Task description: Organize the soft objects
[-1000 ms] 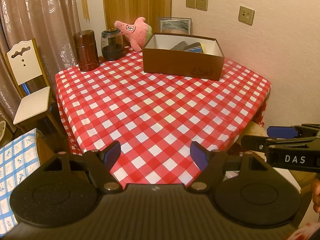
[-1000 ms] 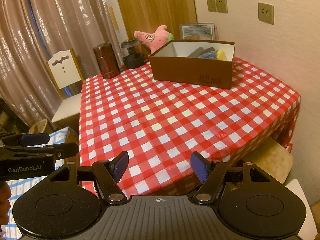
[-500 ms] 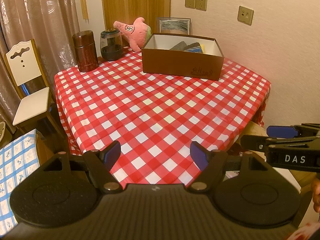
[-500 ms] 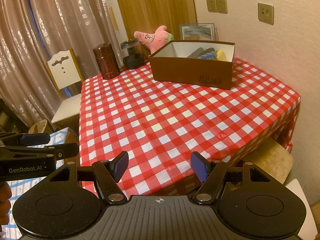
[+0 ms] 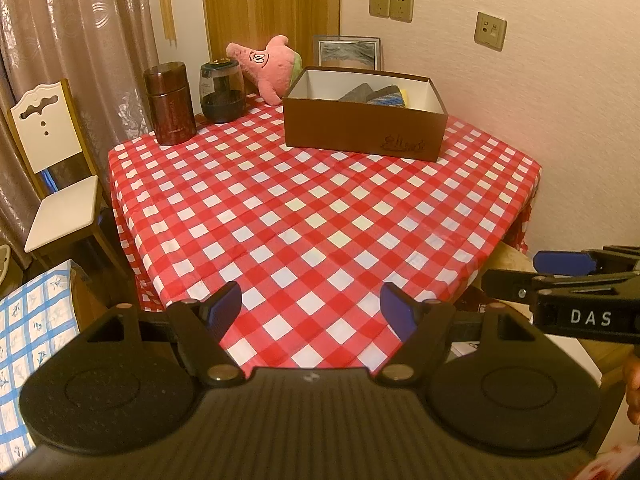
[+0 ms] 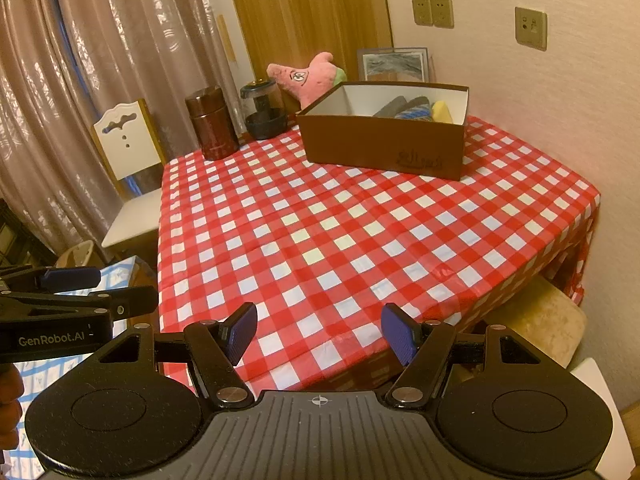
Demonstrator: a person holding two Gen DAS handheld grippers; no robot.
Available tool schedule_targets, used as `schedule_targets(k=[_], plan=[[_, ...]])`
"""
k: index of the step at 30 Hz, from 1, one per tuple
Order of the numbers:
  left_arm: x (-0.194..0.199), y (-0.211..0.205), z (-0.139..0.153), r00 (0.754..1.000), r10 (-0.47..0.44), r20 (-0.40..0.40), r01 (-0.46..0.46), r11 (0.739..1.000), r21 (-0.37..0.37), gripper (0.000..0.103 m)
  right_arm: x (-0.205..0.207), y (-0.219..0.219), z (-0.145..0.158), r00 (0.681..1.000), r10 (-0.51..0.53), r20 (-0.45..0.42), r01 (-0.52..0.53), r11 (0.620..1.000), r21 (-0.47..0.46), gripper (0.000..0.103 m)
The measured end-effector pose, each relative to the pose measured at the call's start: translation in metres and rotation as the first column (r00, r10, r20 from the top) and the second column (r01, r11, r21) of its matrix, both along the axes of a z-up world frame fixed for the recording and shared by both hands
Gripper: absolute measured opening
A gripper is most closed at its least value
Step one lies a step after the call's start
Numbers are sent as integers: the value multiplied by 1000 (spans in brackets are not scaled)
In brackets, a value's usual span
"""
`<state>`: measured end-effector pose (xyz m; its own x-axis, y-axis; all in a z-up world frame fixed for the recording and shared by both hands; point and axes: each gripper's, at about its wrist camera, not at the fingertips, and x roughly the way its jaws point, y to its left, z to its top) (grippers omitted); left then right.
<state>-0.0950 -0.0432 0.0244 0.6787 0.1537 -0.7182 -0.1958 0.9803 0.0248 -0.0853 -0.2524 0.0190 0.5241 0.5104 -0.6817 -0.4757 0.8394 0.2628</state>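
Both grippers, left (image 5: 311, 307) & right (image 6: 319, 333), hang at the near edge of the table (image 5: 320, 216), jaws wide, nothing held. Pink plush (image 5: 267, 65) sits just behind the brown box (image 5: 362, 132), w/ soft items already inside. Reach over the box, pinch the plush mid-body, avoid the jars.

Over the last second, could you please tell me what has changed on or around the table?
Nothing has visibly changed. The left gripper and right gripper stay open and empty at the near edge of the table. The brown box with soft items inside and the pink plush toy behind it sit where they were.
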Motion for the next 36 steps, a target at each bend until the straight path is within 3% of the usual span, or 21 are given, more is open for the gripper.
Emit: schedule_targets(k=[36], plan=[[3,-8,1,1000,2,0,-2,1000,3,75,1,1,0,1000,-4,-4,4,1000,-1,69]])
